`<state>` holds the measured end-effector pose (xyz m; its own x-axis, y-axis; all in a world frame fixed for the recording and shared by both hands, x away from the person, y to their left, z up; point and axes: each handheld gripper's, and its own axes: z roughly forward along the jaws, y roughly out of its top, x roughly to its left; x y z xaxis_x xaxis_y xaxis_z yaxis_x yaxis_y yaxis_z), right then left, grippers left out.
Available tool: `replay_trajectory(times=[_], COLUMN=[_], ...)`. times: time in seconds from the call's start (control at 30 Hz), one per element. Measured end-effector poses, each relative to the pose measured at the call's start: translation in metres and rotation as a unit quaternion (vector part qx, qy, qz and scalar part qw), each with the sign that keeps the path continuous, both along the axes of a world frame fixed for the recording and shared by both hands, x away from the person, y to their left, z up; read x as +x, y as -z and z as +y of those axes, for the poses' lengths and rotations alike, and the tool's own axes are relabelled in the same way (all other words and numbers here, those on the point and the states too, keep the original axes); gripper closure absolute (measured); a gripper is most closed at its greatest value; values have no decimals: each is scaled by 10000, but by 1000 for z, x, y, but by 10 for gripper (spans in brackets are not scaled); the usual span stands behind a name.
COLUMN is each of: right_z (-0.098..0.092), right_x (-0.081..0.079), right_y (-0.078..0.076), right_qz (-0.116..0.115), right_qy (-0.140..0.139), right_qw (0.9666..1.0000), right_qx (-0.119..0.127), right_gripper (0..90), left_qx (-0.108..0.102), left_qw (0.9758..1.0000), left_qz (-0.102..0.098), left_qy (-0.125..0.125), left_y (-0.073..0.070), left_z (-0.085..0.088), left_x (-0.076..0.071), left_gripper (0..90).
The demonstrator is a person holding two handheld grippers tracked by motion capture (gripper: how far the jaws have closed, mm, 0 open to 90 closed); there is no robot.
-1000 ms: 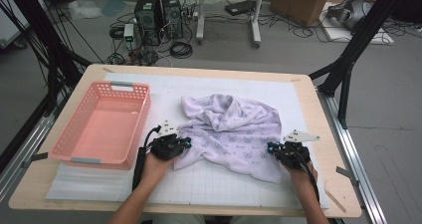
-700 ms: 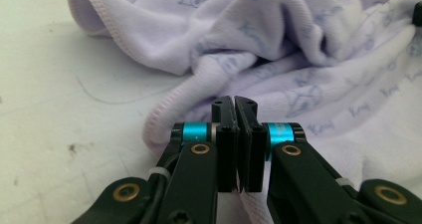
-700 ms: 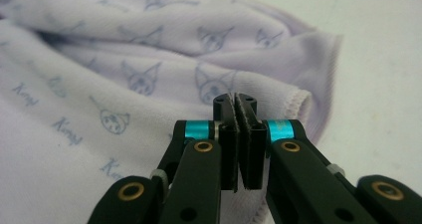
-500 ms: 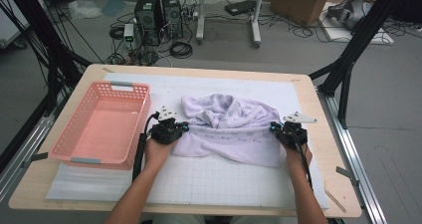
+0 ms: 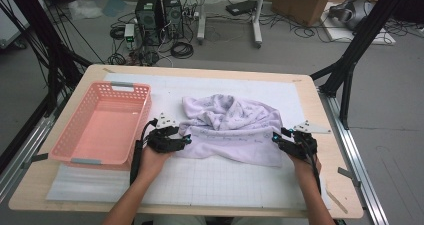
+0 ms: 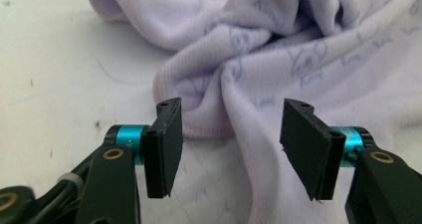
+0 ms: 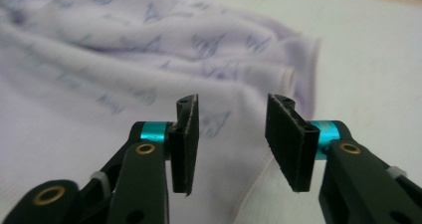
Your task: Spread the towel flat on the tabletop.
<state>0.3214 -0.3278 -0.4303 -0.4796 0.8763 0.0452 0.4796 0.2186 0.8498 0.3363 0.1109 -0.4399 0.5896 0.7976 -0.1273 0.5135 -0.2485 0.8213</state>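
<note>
One wooden table (image 5: 320,135) carries a white gridded mat (image 5: 210,180). One pink plastic basket (image 5: 102,127), rectangular with latticed walls, sits at the left. One lilac cloth (image 5: 235,127), soft ribbed knit printed with faint blue figures, lies rumpled in folds at the middle of the mat. Two grippers flank its near edge: the left gripper (image 5: 186,139) and the right gripper (image 5: 276,137). Both have just been opening; their flat black pads (image 6: 166,144) stand apart, released, with cloth lying loose between them.
</note>
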Motion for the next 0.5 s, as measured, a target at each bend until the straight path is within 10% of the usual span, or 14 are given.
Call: replay_trajectory(times=[0.5], right_z=[-3], right_x=[-38], right_y=[9], right_qz=[379], right_qy=[-525], right_qw=[9974], right_qx=[-320], right_gripper=[485], left_qx=[-222], left_qw=[9984], left_qz=[372], left_qy=[362], left_y=[9], left_z=[13], left_x=[-28], left_gripper=[480])
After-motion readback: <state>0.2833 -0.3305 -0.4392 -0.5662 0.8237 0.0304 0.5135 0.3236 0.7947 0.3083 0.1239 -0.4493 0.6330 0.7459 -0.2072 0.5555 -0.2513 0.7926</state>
